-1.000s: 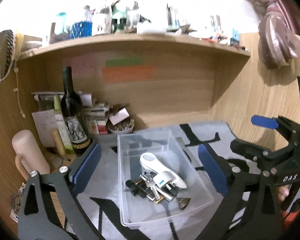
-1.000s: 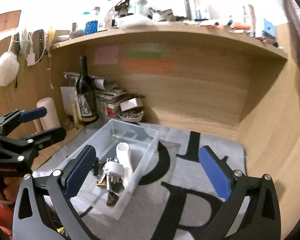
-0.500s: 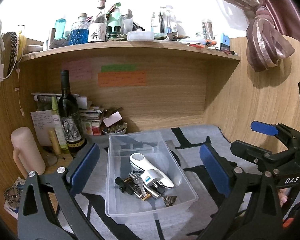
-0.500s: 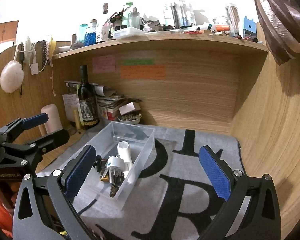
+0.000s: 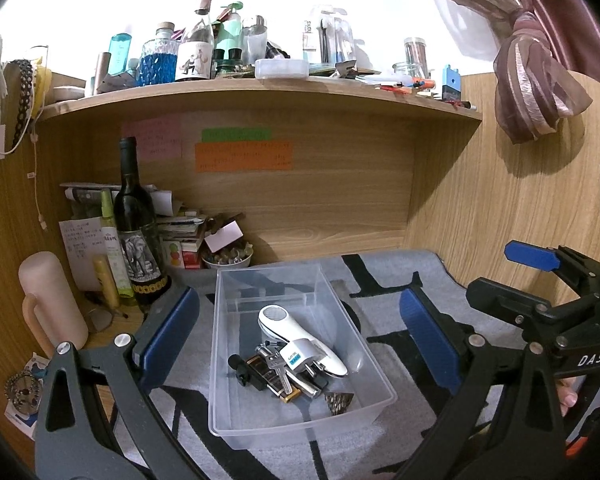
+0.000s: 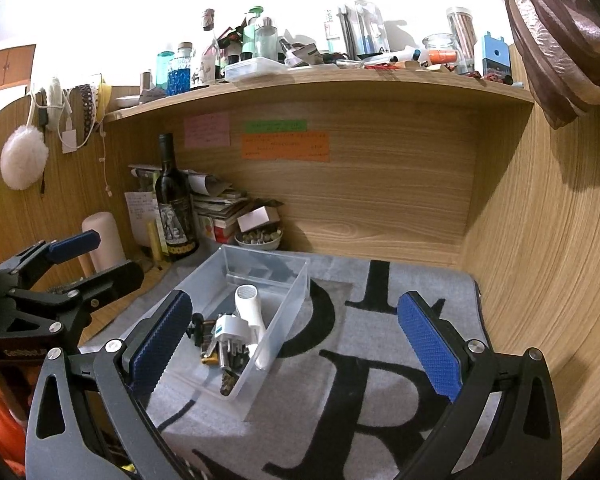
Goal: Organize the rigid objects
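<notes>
With our left gripper (image 5: pixel 300 344) and right gripper (image 6: pixel 296 344) both spread wide and empty above the worktop, we judge the clear plastic bin (image 5: pixel 236 408), holding a white handheld device (image 5: pixel 284 326), plug adapter (image 5: pixel 300 358) and keys, light, stiff, slick-walled, best pinched at its rim.

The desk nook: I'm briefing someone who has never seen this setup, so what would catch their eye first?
Probably the clear plastic bin on the grey lettered mat, holding a white handheld device, a white plug and keys. Next, the dark wine bottle standing in the back left corner, and the shelf above, crowded with bottles and jars. Both tools, left and right, frame the bin, open and empty.
</notes>
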